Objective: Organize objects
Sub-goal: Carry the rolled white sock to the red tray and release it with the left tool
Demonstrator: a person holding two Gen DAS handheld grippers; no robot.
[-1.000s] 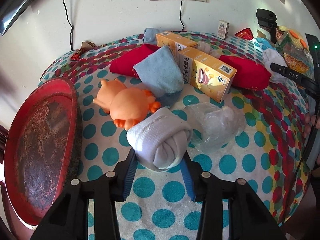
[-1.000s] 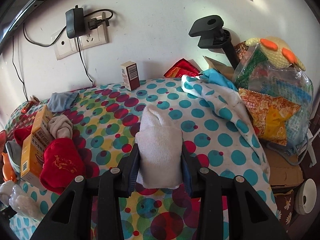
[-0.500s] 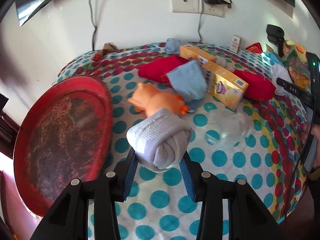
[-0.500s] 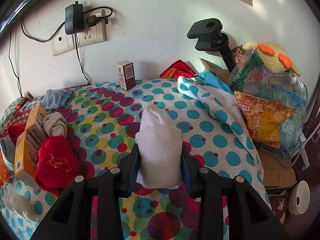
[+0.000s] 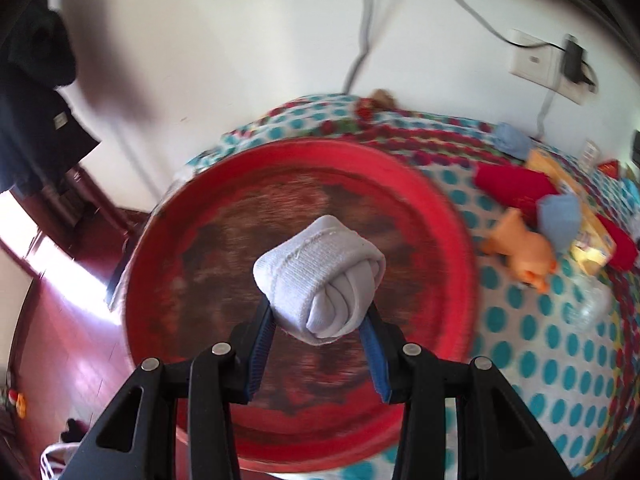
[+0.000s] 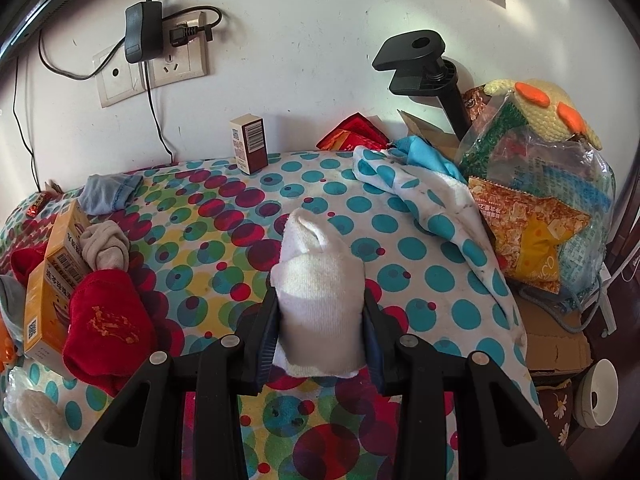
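Note:
My left gripper (image 5: 318, 322) is shut on a rolled pale grey sock (image 5: 320, 278) and holds it in the air over the round red tray (image 5: 460, 248) at the table's left end. The tray's worn brown centre lies under the sock. In the right wrist view my right gripper (image 6: 320, 312) is shut on a rolled white sock (image 6: 318, 300) above the dotted tablecloth (image 6: 400, 248). Other rolled socks lie on the cloth: a red one (image 6: 106, 330), a beige one (image 6: 104, 250) and a light blue one (image 5: 560, 220).
An orange rubber toy (image 5: 520, 246), yellow boxes (image 6: 56, 272) and a clear plastic bag (image 5: 592, 304) sit among the socks. A small brown box (image 6: 250, 144) stands by the wall. Snack bags (image 6: 532, 216) and a black clamp (image 6: 424, 64) crowd the right side. The floor (image 5: 60, 320) drops off left of the tray.
My left gripper has swung left with the grey sock, from over the dotted cloth beside the orange toy to above the red tray. The right gripper has kept still with its white sock.

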